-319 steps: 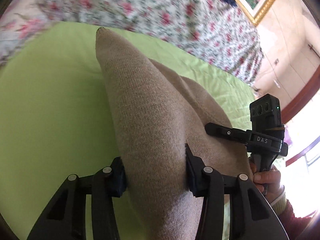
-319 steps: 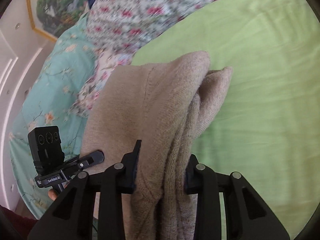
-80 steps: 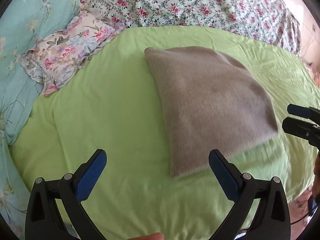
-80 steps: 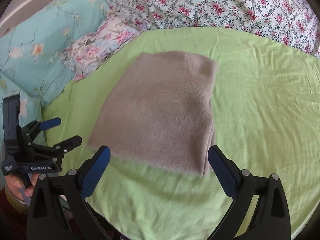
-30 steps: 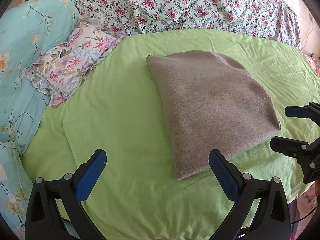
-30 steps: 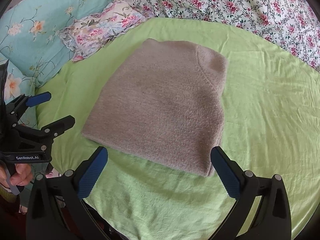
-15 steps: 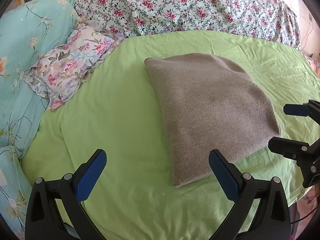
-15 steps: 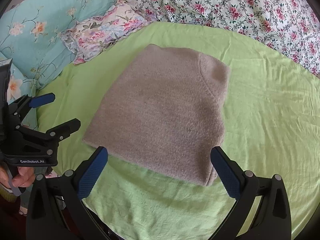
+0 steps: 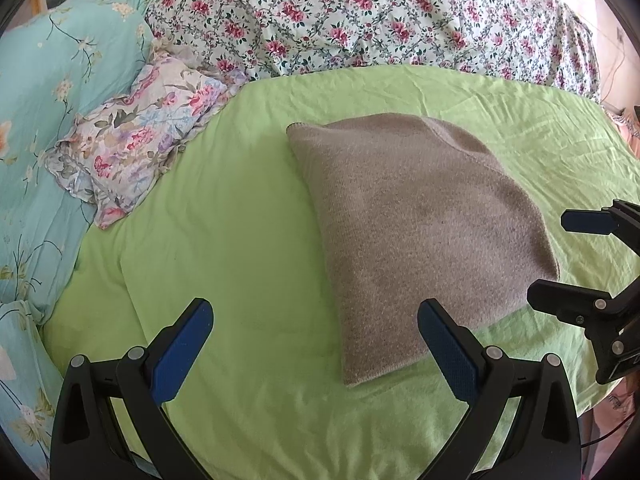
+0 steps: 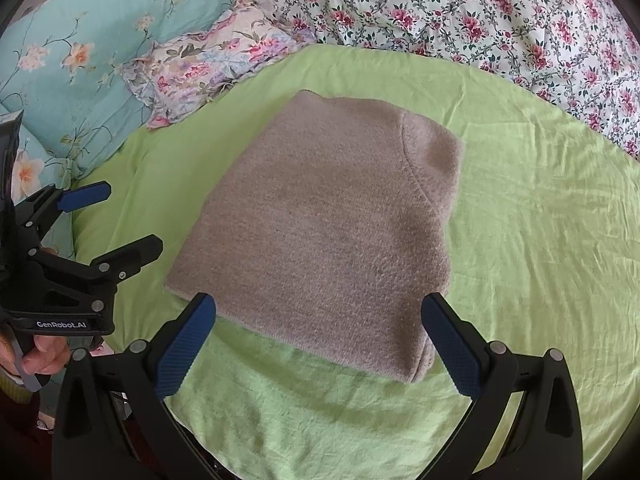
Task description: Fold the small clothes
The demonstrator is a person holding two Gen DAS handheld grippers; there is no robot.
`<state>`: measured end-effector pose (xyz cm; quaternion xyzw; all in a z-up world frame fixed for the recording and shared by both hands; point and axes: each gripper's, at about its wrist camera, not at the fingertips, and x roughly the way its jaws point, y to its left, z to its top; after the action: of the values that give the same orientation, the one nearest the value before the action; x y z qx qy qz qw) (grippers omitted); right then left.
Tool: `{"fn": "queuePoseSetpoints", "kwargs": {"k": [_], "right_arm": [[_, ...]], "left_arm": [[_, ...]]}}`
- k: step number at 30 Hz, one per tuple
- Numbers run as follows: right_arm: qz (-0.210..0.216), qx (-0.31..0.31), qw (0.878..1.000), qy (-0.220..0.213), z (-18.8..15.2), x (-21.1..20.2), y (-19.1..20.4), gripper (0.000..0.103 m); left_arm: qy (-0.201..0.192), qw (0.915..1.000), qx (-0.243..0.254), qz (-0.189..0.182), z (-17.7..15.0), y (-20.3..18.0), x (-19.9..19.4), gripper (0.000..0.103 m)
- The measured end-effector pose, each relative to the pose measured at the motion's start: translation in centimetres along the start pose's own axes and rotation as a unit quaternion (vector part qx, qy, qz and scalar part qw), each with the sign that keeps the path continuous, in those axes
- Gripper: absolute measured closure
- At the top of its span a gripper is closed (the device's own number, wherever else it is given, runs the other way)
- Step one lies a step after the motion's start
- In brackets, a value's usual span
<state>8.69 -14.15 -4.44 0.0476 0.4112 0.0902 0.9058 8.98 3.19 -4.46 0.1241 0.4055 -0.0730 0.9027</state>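
Right wrist view: we are looking at the folded beige sweater (image 10: 320, 236) lying flat on the green bed sheet (image 10: 532, 240).
We are holding both the left hand-held gripper (image 9: 316, 344) and the right hand-held gripper (image 10: 320, 344) released and empty, apparently because the fold looks finished.

One folded sweater (image 9: 420, 224), one green sheet (image 9: 240, 240), one floral pillow (image 9: 140, 140) and two grippers, left gripper (image 9: 316, 340) and right gripper (image 10: 320, 336), are counted

Bright, even daylight, pink overexposed glare at upper right of left view; soft shadow under sweater (image 10: 328, 232) near edge and beneath gripper fingers (image 10: 184, 344) on sheet (image 9: 240, 240); sharp centre, strong fisheye bending, black vignette at corners
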Motion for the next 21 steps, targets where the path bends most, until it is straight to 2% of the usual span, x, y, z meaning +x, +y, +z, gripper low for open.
{"fn": "queuePoseSetpoints", "kwargs": {"k": [21], "right_arm": [[0.000,0.001,1.000,0.000,0.06,0.02,-0.65,0.001]], "left_arm": [[0.000,1.0000,0.000,-0.002,0.22,-0.10,-0.03,0.001]]}}
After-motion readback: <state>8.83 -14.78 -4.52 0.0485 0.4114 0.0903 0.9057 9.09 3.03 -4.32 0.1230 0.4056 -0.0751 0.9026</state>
